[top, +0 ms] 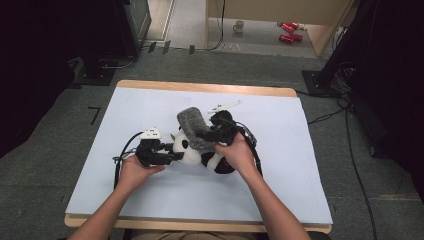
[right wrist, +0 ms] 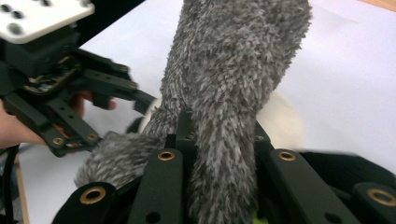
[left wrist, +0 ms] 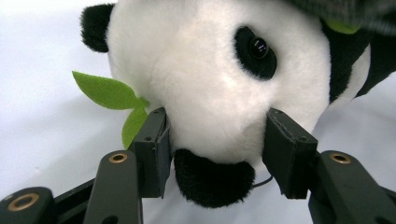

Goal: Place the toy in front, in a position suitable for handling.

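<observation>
A lab recording bay, not a home.

I work at a wooden table (top: 200,88) under a plain white sheet (top: 280,150), set on grey carpet tiles (top: 45,130). Black stands and equipment (top: 107,30) flank it, with cables (top: 350,145) trailing over the floor. Beyond, by a pale wooden partition (top: 280,10), a mug (top: 239,26) and red cans (top: 289,31) sit on the floor.
</observation>
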The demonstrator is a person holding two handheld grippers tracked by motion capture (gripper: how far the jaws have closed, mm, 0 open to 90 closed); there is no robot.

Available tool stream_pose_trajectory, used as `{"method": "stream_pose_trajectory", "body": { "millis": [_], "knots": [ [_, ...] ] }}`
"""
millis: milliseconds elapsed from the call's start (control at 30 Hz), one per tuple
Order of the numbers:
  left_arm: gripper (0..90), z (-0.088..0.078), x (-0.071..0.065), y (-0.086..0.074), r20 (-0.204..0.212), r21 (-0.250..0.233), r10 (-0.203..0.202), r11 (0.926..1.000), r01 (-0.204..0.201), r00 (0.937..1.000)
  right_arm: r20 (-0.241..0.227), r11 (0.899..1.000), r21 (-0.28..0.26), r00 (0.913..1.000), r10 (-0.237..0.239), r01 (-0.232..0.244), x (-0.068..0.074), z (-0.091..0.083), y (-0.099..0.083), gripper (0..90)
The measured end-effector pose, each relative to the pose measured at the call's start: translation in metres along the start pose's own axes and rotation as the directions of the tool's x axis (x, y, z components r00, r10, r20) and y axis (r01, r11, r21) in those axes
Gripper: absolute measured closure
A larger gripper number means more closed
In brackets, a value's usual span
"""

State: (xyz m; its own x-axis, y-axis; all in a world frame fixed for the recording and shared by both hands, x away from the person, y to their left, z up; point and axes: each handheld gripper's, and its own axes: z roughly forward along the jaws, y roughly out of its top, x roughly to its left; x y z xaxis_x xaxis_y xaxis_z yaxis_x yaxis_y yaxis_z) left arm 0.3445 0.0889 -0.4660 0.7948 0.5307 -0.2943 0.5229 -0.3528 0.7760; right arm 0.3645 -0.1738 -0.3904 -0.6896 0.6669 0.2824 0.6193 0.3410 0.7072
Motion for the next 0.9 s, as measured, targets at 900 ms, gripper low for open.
{"method": "stream_pose_trajectory", "body": {
  "millis": [900],
  "knots": [
    [46.1,0.004,0.001,-0.002,-0.005,-0.032,0.040,0.9987,-0.040,0.9992,-0.023,0.992,-0.119,0.9986,0.048,-0.050,0.002,-0.038,0.012,75.4]
  ]
}}
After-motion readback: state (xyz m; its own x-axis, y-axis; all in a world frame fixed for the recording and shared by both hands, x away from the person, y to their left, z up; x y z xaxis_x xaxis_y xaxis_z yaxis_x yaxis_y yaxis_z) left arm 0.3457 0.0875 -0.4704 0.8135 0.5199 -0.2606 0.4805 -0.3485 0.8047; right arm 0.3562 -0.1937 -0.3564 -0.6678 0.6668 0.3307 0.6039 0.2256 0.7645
